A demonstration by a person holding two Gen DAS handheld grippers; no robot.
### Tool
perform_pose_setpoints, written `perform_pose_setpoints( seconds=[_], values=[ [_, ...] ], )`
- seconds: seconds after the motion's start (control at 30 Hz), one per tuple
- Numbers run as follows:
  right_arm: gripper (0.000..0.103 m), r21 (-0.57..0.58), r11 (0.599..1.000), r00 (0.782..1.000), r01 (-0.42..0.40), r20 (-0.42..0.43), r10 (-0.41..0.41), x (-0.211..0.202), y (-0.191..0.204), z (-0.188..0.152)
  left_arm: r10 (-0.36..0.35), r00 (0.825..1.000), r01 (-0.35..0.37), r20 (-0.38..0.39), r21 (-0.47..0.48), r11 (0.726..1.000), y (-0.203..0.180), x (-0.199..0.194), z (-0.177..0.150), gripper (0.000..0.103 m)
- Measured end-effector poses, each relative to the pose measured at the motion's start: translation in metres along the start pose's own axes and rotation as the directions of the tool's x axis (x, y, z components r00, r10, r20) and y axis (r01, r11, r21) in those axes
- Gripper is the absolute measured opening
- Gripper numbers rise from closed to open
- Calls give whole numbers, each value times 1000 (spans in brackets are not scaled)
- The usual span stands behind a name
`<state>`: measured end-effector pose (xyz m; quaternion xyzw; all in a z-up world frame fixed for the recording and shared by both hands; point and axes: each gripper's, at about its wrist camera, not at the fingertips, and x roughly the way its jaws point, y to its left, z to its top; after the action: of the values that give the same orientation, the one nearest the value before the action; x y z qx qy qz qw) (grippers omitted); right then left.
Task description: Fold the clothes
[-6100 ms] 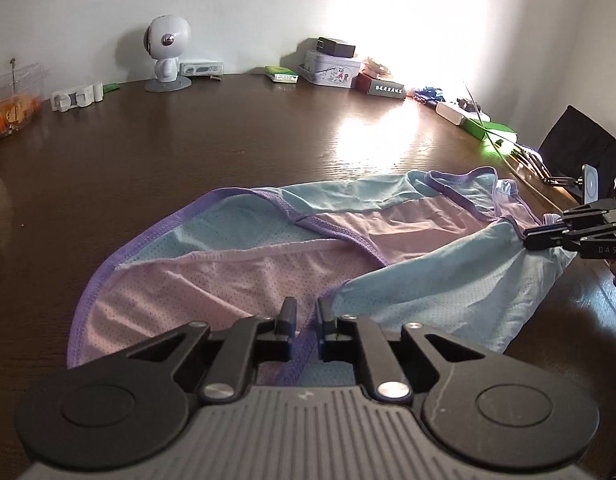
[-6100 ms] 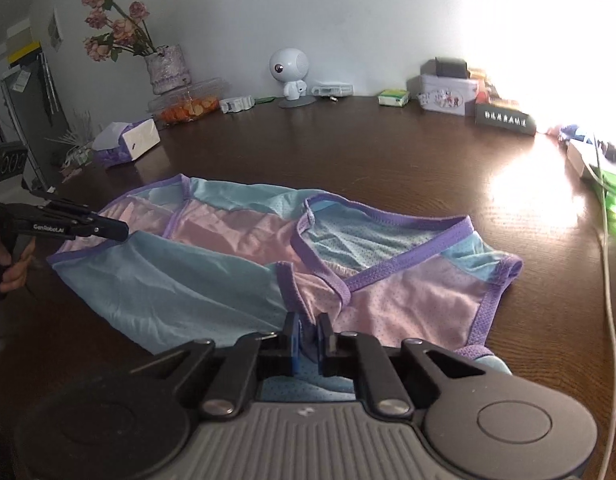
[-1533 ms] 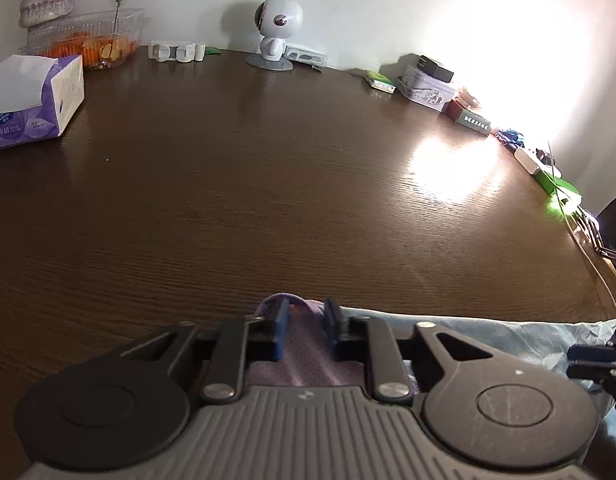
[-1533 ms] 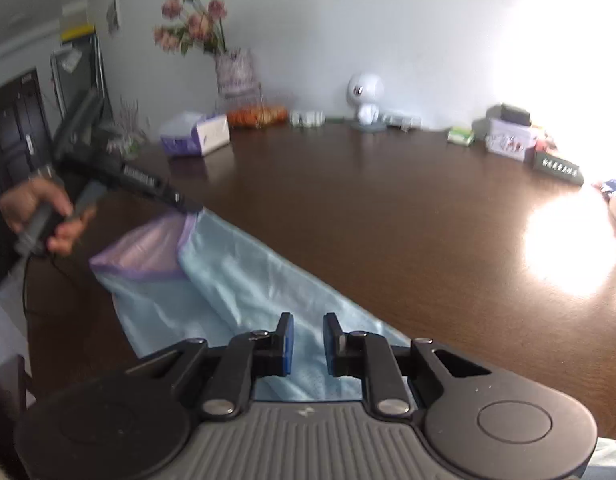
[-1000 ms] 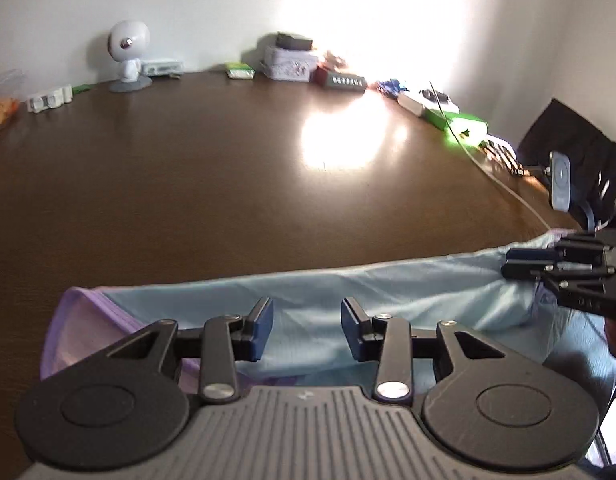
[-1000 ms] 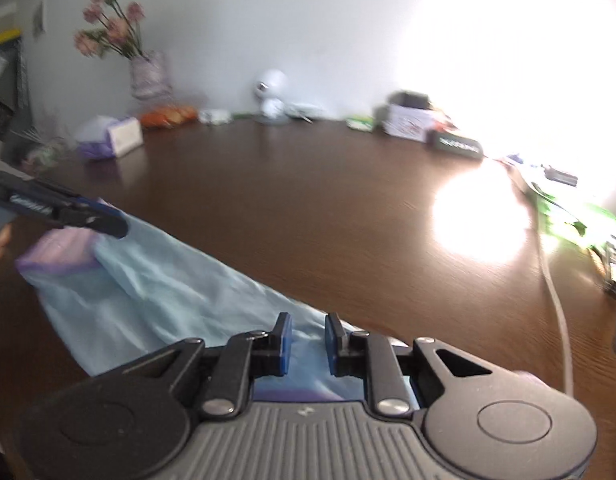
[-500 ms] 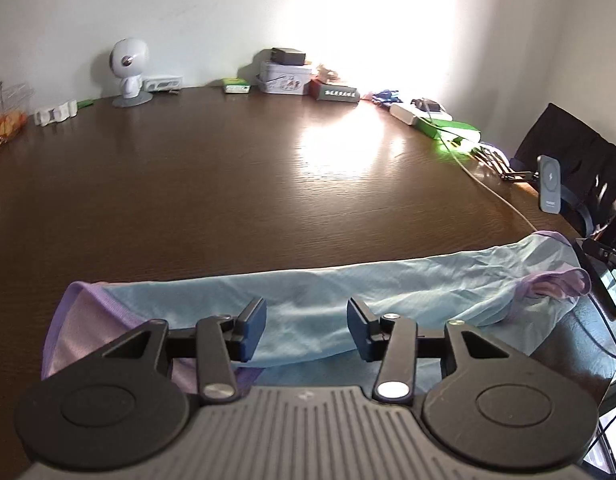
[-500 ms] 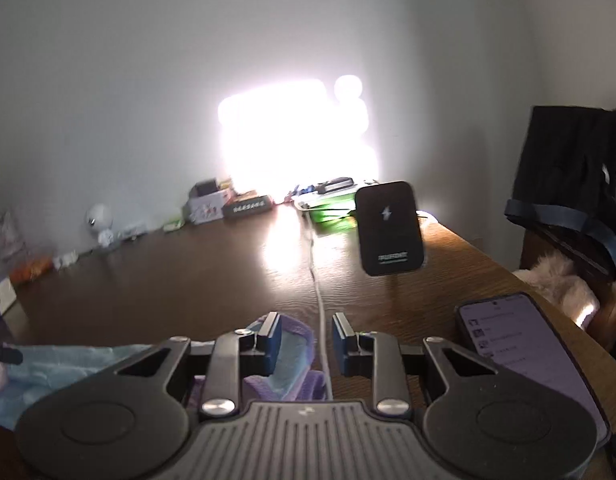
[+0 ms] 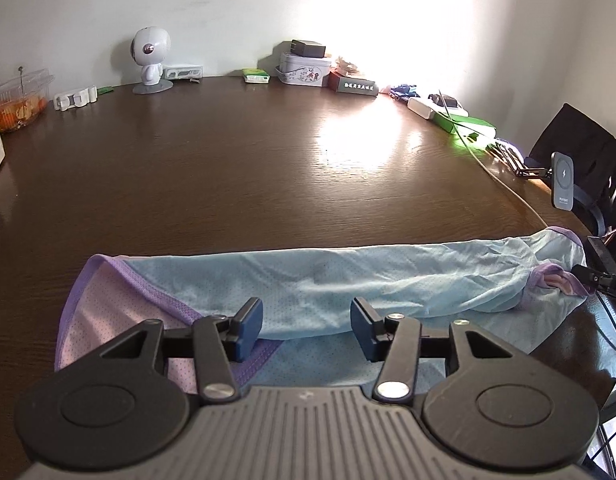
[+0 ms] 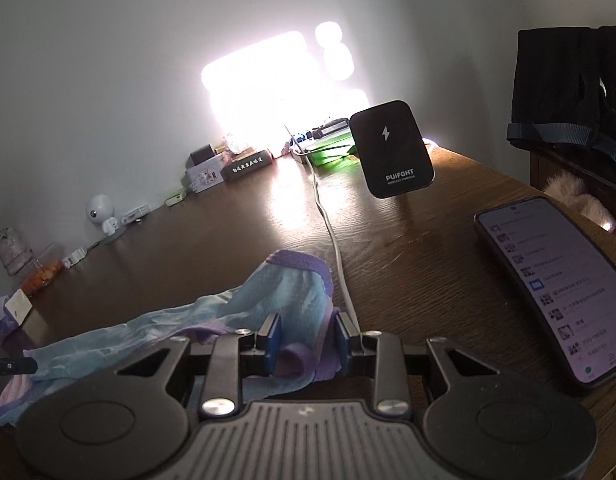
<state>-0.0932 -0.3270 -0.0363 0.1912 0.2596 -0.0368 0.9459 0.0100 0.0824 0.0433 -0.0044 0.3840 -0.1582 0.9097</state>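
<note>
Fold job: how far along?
Done: the light-blue and pink mesh garment with purple trim lies folded lengthwise into a long band on the dark wooden table. In hand: nothing; left gripper opening, right gripper closing with cloth between its fingers, neither clamping. Left: fold the band's ends inward.

A light blue mesh garment (image 9: 348, 280) with purple trim and pale pink panels lies on a dark brown wooden table (image 9: 227, 168), folded lengthwise into a long, narrow, wrinkled band running left to right near the table's front edge. At its left end a pink panel bordered in purple shows beneath the blue layer. The right end is bunched, with purple trim curled upward beside a white cable (image 10: 328, 232).
</note>
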Motion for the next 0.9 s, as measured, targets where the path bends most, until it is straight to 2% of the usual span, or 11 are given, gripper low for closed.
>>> perform_pose_setpoints(
  seconds=[0.03, 0.1, 0.2, 0.3, 0.37, 0.47, 0.57, 0.67, 0.73, 0.83, 0.9],
  values=[
    [23, -9, 1000, 1000, 13, 1, -13, 2, 2, -1, 4, 1000, -4, 2, -3, 1000, 1, -2, -1, 50],
    [11, -31, 999, 1000, 25, -4, -25, 5, 5, -1, 16, 1000, -16, 10, -13, 1000, 6, -6, -2, 51],
    [6, -47, 998, 999, 34, -11, -35, 5, 8, 1, 32, 999, -31, 26, -31, 999, 15, -14, -6, 52],
    [6, -82, 996, 999, 23, 33, -20, -4, 19, 10, 53, 997, -49, 57, -66, 997, 28, -27, -10, 52],
    [6, -121, 992, 997, -22, 68, 31, -11, 34, 19, 75, 993, -66, 86, -99, 993, 40, -39, -13, 54],
    [6, -267, 950, 975, -160, 105, 194, -20, 74, 27, 112, 987, -93, 116, -159, 983, 60, -54, -21, 55],
    [6, -354, 892, 948, -281, 45, 316, -7, 122, 20, 141, 982, -115, 123, -196, 974, 76, -67, -31, 55],
    [6, -412, 830, 922, -377, -79, 380, 16, 168, 0, 160, 980, -133, 114, -219, 967, 88, -78, -43, 55],
    [6, -424, 789, 894, -445, -160, 418, 29, 191, -15, 172, 979, -142, 111, -240, 960, 94, -84, -50, 56],
    [9, -446, 751, 872, -488, -284, 398, 46, 214, -31, 186, 977, -152, 107, -267, 952, 100, -89, -60, 57],
    [18, -454, 723, 852, -522, -326, 410, 43, 220, -35, 190, 976, -155, 103, -279, 948, 102, -91, -65, 58]
  ],
)
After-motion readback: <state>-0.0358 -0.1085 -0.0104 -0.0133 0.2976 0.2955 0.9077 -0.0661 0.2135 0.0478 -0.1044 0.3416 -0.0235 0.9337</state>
